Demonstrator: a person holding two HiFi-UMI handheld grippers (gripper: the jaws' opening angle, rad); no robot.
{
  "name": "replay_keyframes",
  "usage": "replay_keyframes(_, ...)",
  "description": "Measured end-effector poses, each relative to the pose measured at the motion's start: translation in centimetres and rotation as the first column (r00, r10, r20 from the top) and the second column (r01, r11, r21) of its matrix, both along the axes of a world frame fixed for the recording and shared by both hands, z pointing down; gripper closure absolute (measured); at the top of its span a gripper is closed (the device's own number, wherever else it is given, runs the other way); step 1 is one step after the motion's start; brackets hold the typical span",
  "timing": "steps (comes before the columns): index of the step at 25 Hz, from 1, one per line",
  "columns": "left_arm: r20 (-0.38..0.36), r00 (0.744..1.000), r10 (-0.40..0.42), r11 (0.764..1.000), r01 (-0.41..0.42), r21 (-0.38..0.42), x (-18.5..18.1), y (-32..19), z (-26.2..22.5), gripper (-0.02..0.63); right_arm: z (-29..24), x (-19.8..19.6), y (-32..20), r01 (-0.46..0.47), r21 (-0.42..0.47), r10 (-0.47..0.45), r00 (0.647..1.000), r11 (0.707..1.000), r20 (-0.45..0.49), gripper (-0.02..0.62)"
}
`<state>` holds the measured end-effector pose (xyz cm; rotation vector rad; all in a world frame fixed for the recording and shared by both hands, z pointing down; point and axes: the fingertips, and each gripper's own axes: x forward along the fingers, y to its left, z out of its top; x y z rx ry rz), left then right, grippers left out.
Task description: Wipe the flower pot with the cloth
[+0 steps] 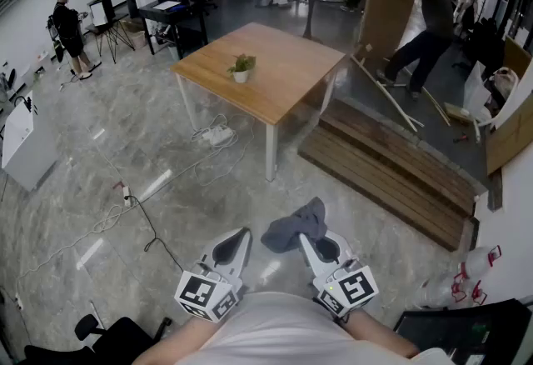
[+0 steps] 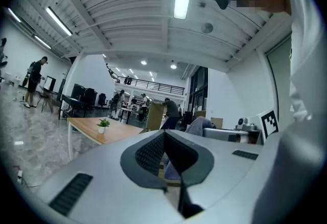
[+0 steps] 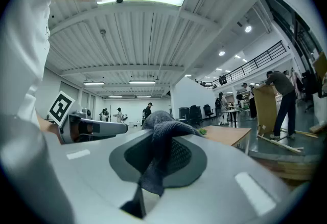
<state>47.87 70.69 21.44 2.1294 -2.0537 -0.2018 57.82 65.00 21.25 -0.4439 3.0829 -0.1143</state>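
The table is well apart from me across open floor, so nothing has been wiped yet and the risks start with the walk in. The wooden platform lies just beside the table's right-hand leg, and drifting that way could catch my foot on its step. The power strip and cables sit on the floor at the table's near-left side and trail out toward me. That's another trip hazard, and it's right on the side where the pot is. My left gripper has its jaws pressed together on nothing, so it isn't ready to steady anything and would need to spread first. My right gripper is pinching the cloth, but only by a fold, with most of the fabric bunched on top and draped over the jaws. It could slip free or block my aim. The flower pot stands on the table near its left edge. It looks small and light, so I judge a one-sided wipe could tip it or push it off.
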Motion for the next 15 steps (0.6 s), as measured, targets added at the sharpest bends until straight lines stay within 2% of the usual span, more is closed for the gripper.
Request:
replay_keyframes(8, -0.008, 1.0, -0.003, 1.0, 0.003, -0.001, -0.7, 0.1, 0.2, 0.6, 0.5, -0.6, -0.1, -0.002, -0.017, 0.002, 1.0, 1.0, -0.008, 0.563)
replay_keyframes(15, -0.018, 1.0, -0.018, 1.0, 0.017, -0.01, -2.9, 0.3, 0.7, 0.6, 0.8, -2.6, -0.1, 0.008, -0.03, -0.008, 1.0, 1.0, -0.009, 0.563)
